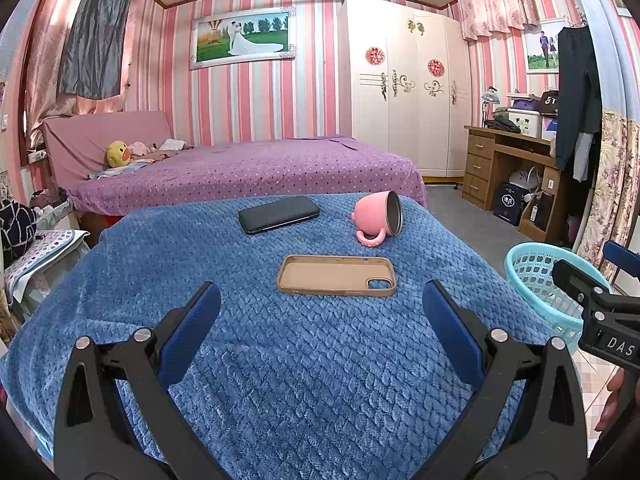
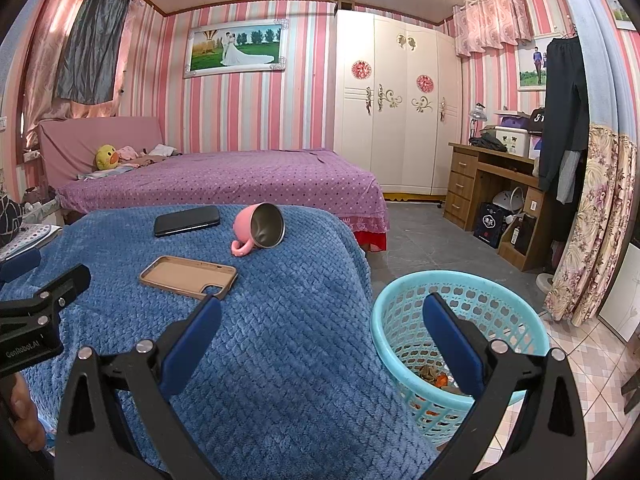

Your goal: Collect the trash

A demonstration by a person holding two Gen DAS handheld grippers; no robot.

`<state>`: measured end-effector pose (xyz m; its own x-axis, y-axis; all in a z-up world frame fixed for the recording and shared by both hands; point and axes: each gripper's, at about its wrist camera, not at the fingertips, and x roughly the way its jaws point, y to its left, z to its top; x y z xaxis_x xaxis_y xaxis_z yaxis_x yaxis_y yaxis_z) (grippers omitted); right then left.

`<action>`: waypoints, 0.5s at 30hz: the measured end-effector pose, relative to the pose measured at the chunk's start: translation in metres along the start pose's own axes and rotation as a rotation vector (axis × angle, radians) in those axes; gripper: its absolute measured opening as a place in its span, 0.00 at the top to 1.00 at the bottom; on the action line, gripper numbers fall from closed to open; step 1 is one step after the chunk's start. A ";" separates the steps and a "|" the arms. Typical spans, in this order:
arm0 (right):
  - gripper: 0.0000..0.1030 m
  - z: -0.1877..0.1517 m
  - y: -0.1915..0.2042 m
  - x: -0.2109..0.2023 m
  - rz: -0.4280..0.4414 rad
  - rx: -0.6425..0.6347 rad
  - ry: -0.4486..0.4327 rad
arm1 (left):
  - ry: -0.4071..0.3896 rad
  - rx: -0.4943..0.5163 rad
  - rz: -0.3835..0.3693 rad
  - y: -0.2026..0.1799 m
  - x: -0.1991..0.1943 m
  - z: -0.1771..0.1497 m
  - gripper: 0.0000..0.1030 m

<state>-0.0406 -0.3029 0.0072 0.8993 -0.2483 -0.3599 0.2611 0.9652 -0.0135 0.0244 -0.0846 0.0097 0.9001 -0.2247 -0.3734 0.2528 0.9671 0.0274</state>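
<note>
A blue quilted blanket [image 1: 280,360] [image 2: 280,340] covers the table. On it lie a tan phone case [image 1: 336,275] [image 2: 188,276], a black phone [image 1: 279,214] [image 2: 187,220] and a tipped pink mug [image 1: 378,218] [image 2: 260,227]. A turquoise basket [image 1: 536,280] [image 2: 404,292] stands on the floor at the table's right, with some scraps of trash [image 2: 434,376] at its bottom. My left gripper [image 1: 320,312] is open above the blanket, short of the case, holding nothing. My right gripper [image 2: 322,328] is open and empty, spanning the table's edge and the basket.
A purple dotted bed [image 1: 248,172] lies beyond the table, with a white wardrobe [image 1: 404,84] and a wooden desk [image 1: 508,160] to the right. The floor [image 2: 440,236] between bed and desk is grey. A hand [image 2: 24,420] shows at the lower left.
</note>
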 end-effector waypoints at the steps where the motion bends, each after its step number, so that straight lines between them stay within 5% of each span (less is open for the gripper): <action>1: 0.04 0.000 0.000 0.000 -0.001 -0.001 0.000 | 0.000 0.000 0.001 0.000 0.000 0.000 0.05; 15: 0.04 -0.001 0.000 0.000 -0.001 -0.001 0.001 | -0.001 -0.003 -0.001 0.000 0.000 0.001 0.05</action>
<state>-0.0403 -0.3029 0.0065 0.8989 -0.2493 -0.3604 0.2616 0.9651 -0.0152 0.0244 -0.0843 0.0106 0.9003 -0.2259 -0.3721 0.2529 0.9672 0.0246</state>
